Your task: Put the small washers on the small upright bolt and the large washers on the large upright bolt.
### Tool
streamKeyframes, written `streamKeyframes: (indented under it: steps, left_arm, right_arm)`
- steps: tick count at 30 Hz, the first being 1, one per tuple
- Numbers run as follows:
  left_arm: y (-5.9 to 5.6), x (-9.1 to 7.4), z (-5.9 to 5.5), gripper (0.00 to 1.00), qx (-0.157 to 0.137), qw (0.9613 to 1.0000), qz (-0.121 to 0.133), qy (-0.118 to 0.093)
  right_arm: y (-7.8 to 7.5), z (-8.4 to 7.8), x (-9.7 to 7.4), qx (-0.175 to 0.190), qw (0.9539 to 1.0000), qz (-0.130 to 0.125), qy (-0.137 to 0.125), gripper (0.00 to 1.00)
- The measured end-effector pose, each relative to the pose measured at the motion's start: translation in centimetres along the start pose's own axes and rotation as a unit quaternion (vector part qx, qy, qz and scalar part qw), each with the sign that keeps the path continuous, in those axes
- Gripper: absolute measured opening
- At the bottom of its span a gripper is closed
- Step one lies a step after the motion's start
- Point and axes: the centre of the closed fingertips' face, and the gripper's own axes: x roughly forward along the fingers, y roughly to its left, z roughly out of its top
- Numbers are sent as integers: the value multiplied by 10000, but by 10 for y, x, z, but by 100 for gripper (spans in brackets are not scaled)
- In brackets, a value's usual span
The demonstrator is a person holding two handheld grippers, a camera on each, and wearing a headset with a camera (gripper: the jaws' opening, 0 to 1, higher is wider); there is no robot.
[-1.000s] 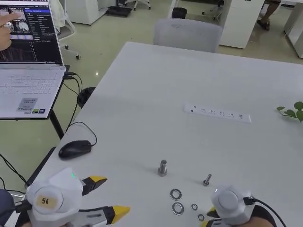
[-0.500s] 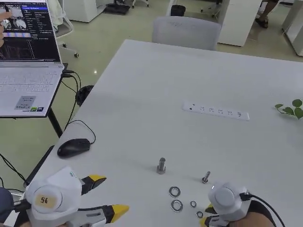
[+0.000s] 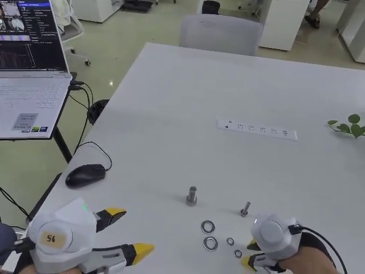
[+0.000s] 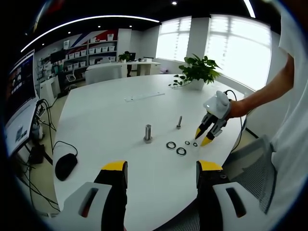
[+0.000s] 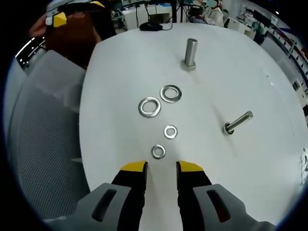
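**A:** Entry, biggest items first. The white worktop (image 3: 188, 103) lies in front of you. An open laptop (image 3: 28, 85) sits on a stand off its left edge. A power strip (image 3: 256, 129) lies across the far middle, and a black mouse (image 3: 85, 175) rests near the left edge.

**B:** Noted. And your tongs?

**A:** Your left tongs (image 4: 161, 166) have the jaws wide with nothing between them. You hold them over the near left corner, well apart from the hardware. Your right tongs (image 5: 161, 167) have the jaws narrow, with a small gap and nothing held. Their tips point at the washers from the near right.

**B:** Hardware next. The large bolt (image 3: 191, 196) stands on its head near the middle of your side. The small bolt (image 3: 245, 209) stands upright to its right, apart from it.

**A:** Agreed. Two large washers (image 3: 208, 227) lie flat on the worktop just beside each other. They sit nearer to you than the large bolt.

**B:** Two small washers (image 3: 230, 241) lie flat to the right of those. The nearer one sits just ahead of the gap in your right tongs.
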Motion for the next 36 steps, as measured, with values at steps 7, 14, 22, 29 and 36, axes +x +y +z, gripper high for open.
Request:
streamKeyframes:
  steps: [7,14,22,29,36]
  left_arm:
    - [-3,3,-2,57,10,10000,-62,27]
    - [-7,8,2,57,60,9999,-134,33]
    - [-10,11,2,57,78,9998,-189,49]
    - [-13,13,3,57,90,9997,-215,56]
    - [-14,14,3,57,78,9997,-214,51]
  right_arm:
    - [-3,1,-3,-201,9998,68,-55,26]
    - [-8,2,-8,-293,9995,76,-114,26]
    - [-5,8,-6,-535,9983,164,-155,26]
    - [5,13,1,-909,9952,331,-114,22]
    - [7,11,7,-1309,9907,359,85,21]
